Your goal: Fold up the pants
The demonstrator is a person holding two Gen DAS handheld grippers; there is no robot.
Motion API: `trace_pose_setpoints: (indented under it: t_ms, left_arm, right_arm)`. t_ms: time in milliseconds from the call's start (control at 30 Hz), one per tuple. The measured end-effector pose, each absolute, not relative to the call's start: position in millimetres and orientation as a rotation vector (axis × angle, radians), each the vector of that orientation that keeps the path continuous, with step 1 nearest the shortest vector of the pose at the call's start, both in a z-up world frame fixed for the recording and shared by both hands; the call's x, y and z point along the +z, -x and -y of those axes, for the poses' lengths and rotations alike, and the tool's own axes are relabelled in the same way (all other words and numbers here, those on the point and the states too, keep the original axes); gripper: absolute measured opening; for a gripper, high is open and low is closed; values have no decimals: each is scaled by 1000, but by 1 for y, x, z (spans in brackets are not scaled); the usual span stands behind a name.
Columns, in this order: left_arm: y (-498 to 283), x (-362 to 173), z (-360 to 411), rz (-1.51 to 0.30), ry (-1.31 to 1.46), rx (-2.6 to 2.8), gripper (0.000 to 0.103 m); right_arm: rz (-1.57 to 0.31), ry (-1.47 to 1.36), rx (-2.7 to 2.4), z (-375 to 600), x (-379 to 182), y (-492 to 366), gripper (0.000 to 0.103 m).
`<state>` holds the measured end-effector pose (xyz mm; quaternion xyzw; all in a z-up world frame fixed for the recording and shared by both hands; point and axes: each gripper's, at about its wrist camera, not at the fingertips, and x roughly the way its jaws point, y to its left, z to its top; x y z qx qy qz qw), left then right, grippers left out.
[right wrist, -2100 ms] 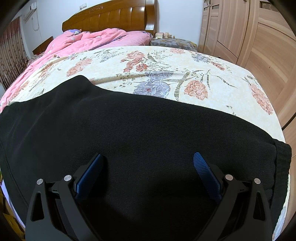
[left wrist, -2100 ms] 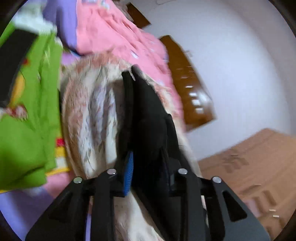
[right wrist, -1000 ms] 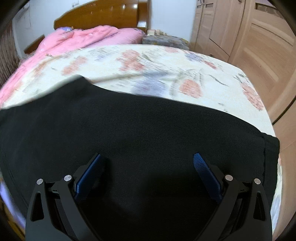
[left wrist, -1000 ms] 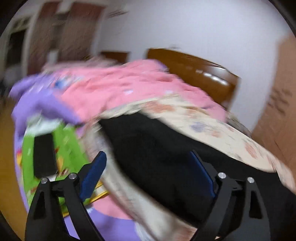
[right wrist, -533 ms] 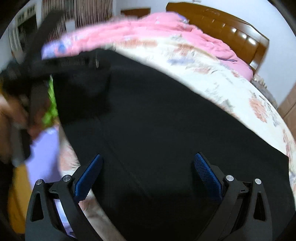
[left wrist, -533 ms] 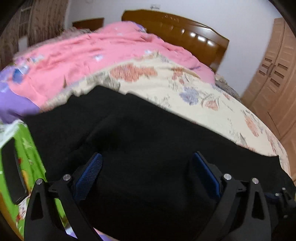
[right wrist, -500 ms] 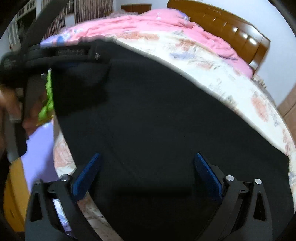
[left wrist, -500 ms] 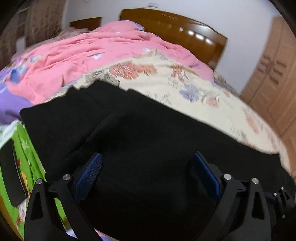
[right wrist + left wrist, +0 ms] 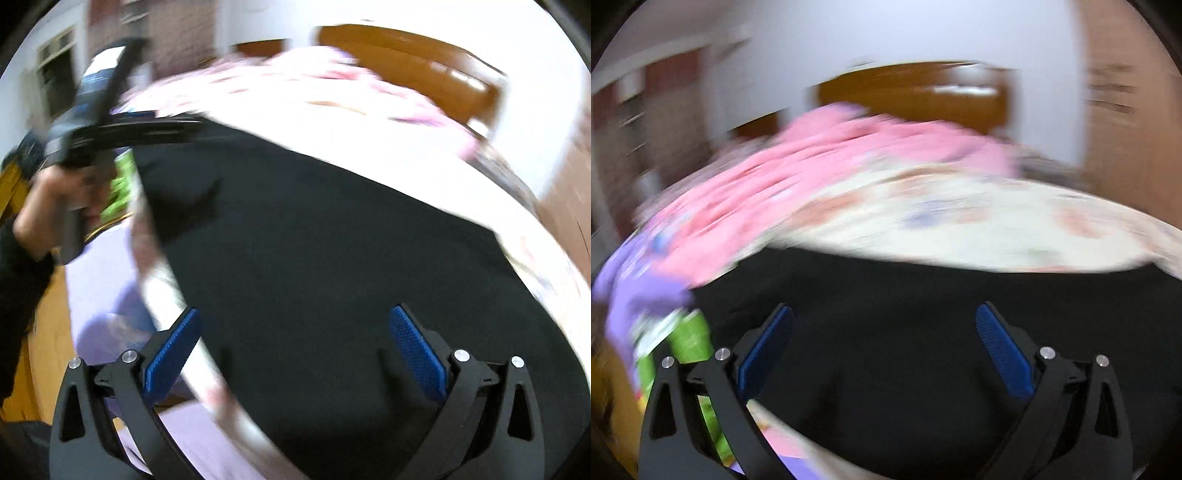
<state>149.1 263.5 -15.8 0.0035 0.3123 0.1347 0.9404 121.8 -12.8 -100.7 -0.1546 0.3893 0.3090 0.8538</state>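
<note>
Left gripper [image 9: 884, 347] spread wide, gripping nothing, blue pads above black pants [image 9: 905, 332]. Right gripper [image 9: 295, 347] likewise wide and empty over the same cloth. Beyond both sets of jaws, pants flat on floral bedspread [image 9: 979, 229]; further off, pink quilt [image 9: 812, 173], wooden headboard [image 9: 923, 92]. Both views badly blurred.

Bed [image 9: 1015, 236] with cream floral sheet and brown wooden headboard [image 9: 912, 96], black pants [image 9: 332, 258] spread flat along the bed's near edge, reaching its near left corner, pink quilt [image 9: 820, 166] bunched along the left side toward the headboard, both views motion-blurred
</note>
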Motion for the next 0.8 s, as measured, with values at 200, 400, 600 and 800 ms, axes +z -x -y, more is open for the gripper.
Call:
trace_pose_setpoints:
  t_ms: [200, 400, 600, 800]
  left_arm:
    - [-214, -21, -101, -786, -56, -283, 101]
    - [-303, -68, 13, -936, -101, -409, 101]
    - [-327, -88, 28, -889, -183, -320, 102]
    - [-326, -85, 30, -880, -185, -321, 102]
  right_arm:
    - [-885, 104, 368, 166, -104, -141, 98]
    - [-1008, 141, 178, 234, -130, -158, 98]
    - [-948, 73, 352, 264, -137, -138, 94]
    - [-871, 70, 394, 273, -139, -121, 94]
